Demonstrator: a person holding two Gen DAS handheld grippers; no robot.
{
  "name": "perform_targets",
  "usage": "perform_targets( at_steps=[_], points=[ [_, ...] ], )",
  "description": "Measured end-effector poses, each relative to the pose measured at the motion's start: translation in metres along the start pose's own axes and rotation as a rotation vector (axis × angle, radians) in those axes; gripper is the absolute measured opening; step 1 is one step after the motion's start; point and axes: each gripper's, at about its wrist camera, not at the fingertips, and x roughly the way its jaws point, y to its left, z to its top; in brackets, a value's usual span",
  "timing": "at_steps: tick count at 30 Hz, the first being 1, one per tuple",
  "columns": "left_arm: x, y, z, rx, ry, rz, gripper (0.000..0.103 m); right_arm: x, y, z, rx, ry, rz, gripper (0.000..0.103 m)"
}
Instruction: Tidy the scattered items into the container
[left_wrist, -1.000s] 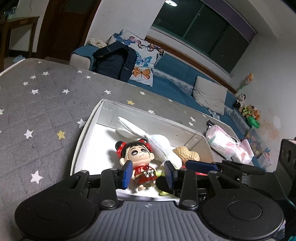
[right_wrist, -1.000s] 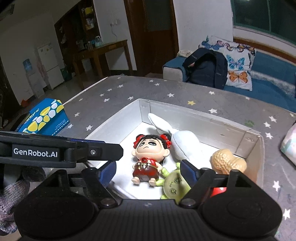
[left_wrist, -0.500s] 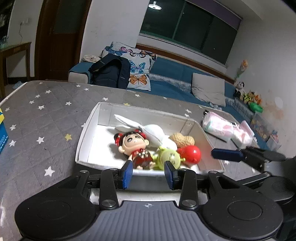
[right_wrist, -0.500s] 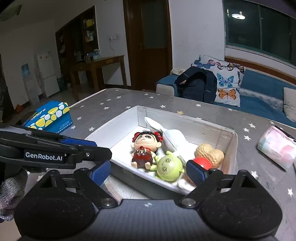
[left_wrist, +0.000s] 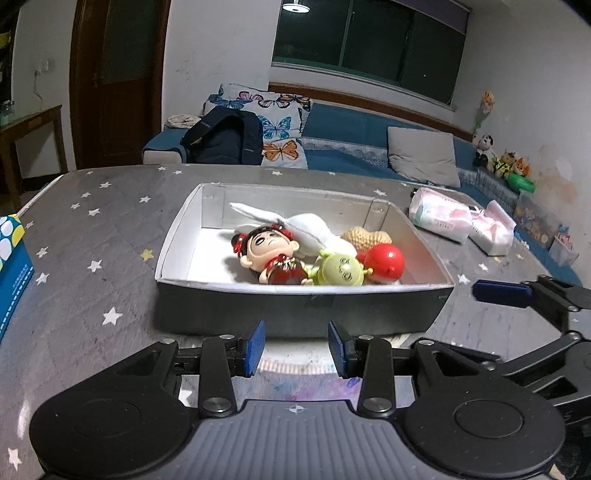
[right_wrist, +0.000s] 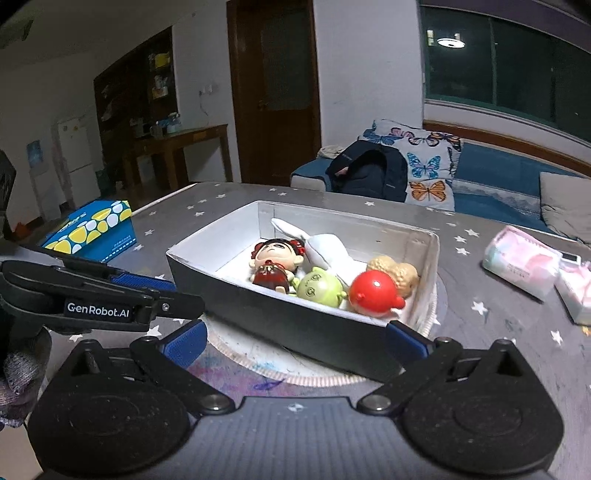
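The box (left_wrist: 303, 306), dark outside and white inside, sits on the grey star-print tablecloth (left_wrist: 92, 236), partly over a round pale mat (right_wrist: 251, 350) stained with paint. Inside the box, bunched toward its right half: a doll (left_wrist: 271, 251) with black hair and red bows lying on its back, a white plush rabbit (left_wrist: 306, 227) behind it against the far wall, a green round-faced toy (left_wrist: 340, 271) touching the doll's side, a red ball-shaped toy (left_wrist: 384, 260) just beside the green one, and a tan peanut-shaped toy (left_wrist: 360, 234) behind the red one. The left part of the box floor is bare white. Left gripper (left_wrist: 295, 347): just short of the box's near wall, jaws apart by a moderate gap, nothing between the blue pads. Right gripper (right_wrist: 295, 339): spread wide, nothing held; its pads flank the near corner of the box, contact not determinable. Off the box: a blue tissue carton with yellow and white spots (right_wrist: 92, 229) to the left, two pink-and-white soft packs (left_wrist: 443, 218) to the right, both well apart from it. A sofa with butterfly cushions (left_wrist: 273, 125) stands behind the table.
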Motion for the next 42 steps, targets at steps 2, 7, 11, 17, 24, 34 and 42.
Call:
perform_targets(
  at_steps=[2, 7, 11, 17, 24, 34, 42],
  points=[
    [0.0, -0.002, -0.004, 0.013, 0.002, 0.011, 0.04, -0.003, -0.001, -0.005, 0.005, -0.008, -0.008, 0.103],
    [0.001, -0.006, -0.011, 0.026, 0.008, 0.028, 0.04, -0.01, -0.001, -0.016, 0.012, -0.021, -0.031, 0.103],
    [0.001, -0.01, -0.016, 0.035, 0.007, 0.042, 0.04, -0.013, 0.0, -0.024, 0.041, -0.034, -0.044, 0.103],
    [0.003, -0.017, -0.022, 0.052, 0.01, 0.061, 0.04, -0.012, 0.002, -0.034, 0.073, -0.044, -0.053, 0.103],
    [0.007, -0.022, -0.026, 0.073, 0.019, 0.081, 0.04, -0.006, 0.007, -0.042, 0.059, -0.023, -0.067, 0.103],
    [0.013, -0.024, -0.028, 0.086, 0.04, 0.123, 0.04, 0.0, 0.006, -0.043, 0.101, 0.002, -0.097, 0.103],
    [0.021, -0.024, -0.028, 0.101, 0.065, 0.139, 0.04, 0.008, 0.002, -0.044, 0.138, 0.025, -0.1, 0.103]
  ],
)
